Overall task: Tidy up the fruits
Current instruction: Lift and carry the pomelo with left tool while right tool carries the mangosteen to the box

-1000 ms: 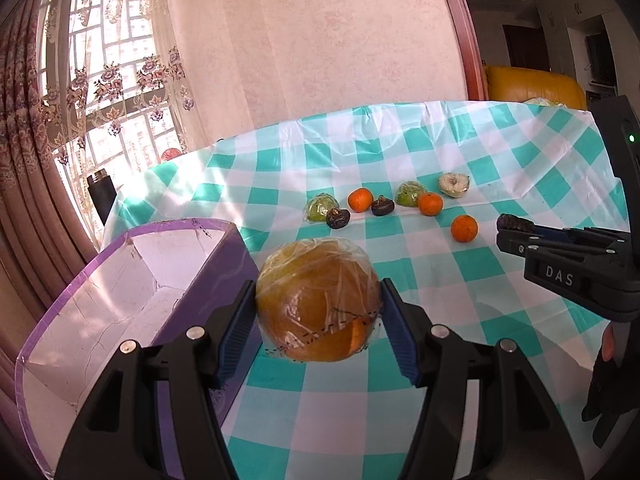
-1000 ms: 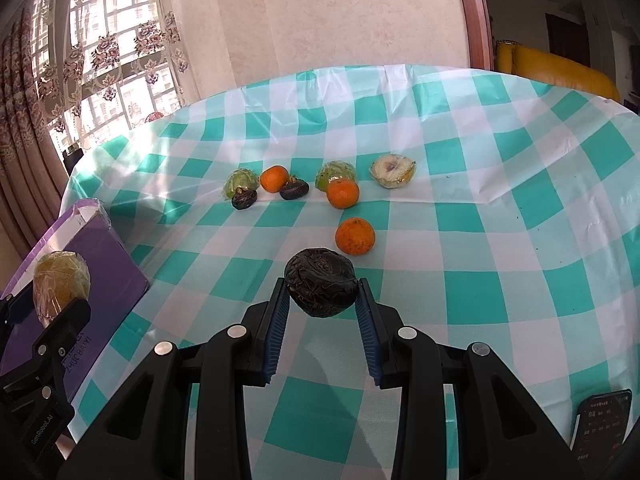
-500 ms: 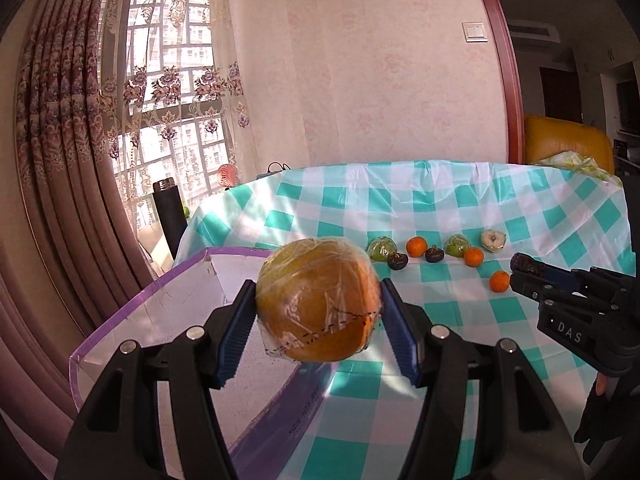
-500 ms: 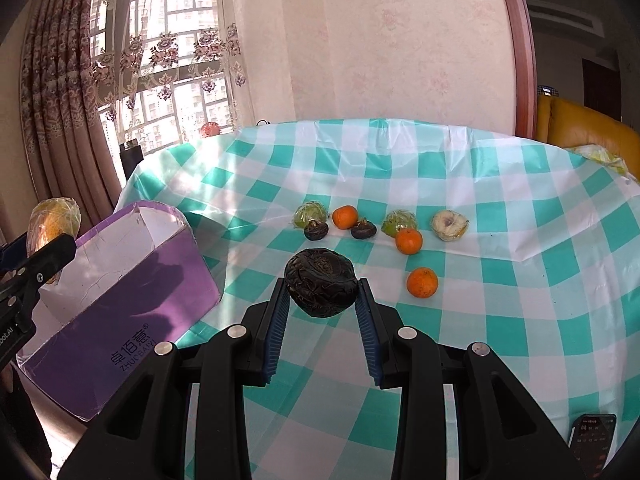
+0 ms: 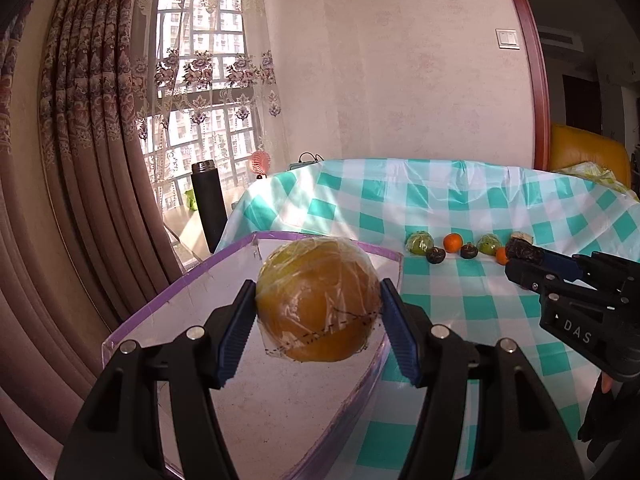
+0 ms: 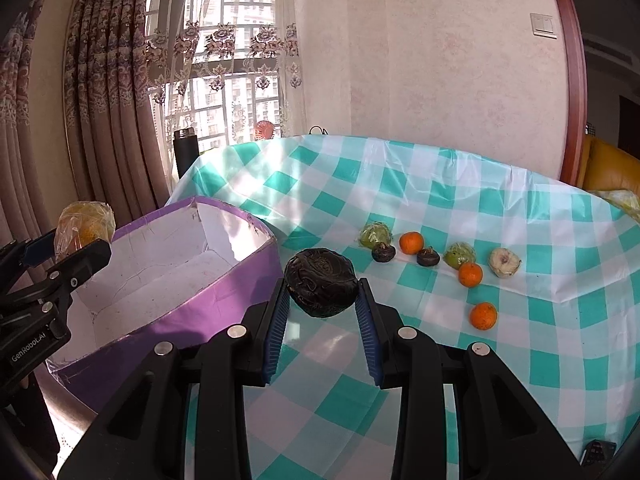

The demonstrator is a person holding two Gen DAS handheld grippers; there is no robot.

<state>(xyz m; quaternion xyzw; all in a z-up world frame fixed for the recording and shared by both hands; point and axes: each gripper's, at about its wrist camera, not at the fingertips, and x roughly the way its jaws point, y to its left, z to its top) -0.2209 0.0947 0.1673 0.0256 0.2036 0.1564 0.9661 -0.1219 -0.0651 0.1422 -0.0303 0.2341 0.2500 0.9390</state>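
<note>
Lifted higher than half a second before, the left gripper (image 5: 318, 312) held its wrapped orange fruit (image 5: 318, 300) clamped above the purple box (image 5: 256, 360), seemingly ready to drop. From the right wrist, the right gripper (image 6: 322, 308) stood nearer the box, jaws clamped on the dark fruit (image 6: 321, 282).

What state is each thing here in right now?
Left gripper: shut on wrapped orange fruit, above the box.
Right gripper: shut on dark fruit.
Purple box: open, nothing visible inside.
Three tangerines: loose on the tablecloth.
</note>
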